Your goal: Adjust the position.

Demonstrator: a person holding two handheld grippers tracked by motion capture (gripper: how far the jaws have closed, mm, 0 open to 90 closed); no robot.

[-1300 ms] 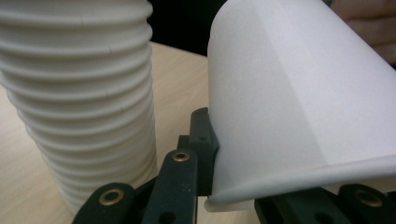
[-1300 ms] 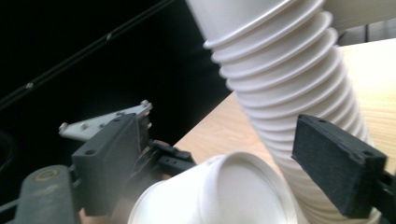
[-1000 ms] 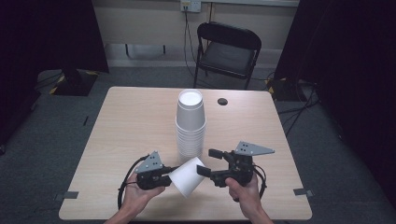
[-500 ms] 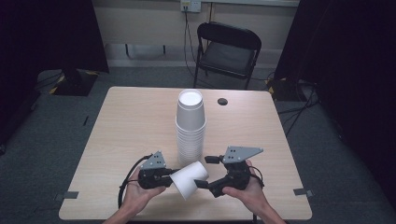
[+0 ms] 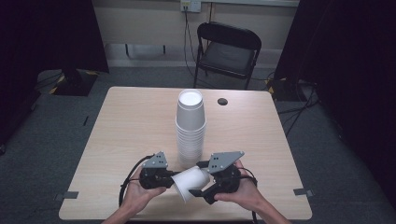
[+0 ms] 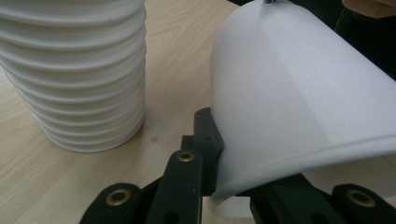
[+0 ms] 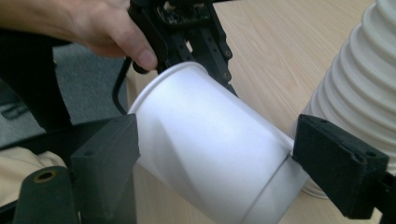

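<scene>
A single white paper cup [image 5: 189, 182] lies tilted between both grippers near the table's front edge. My left gripper [image 5: 169, 179] is shut on its rim; in the left gripper view the jaws [image 6: 233, 184] pinch the rim of the cup [image 6: 299, 93]. My right gripper [image 5: 200, 178] is open, one jaw on each side of the cup's base end. In the right gripper view [image 7: 224, 158] the cup [image 7: 210, 135] lies between the jaws, with a small gap at the right jaw. A tall stack of white cups [image 5: 190, 126] stands just behind.
The stack [image 6: 79, 70] [image 7: 359, 84] stands close beside the held cup. A small black round thing [image 5: 222, 101] lies at the back of the wooden table [image 5: 130, 121]. A black folding chair [image 5: 229, 51] stands beyond the far edge. Hands grip both grippers at the near edge.
My right gripper has come in toward the cup and turned, so its jaws now straddle the cup's base end. The left gripper and cup have barely shifted.
</scene>
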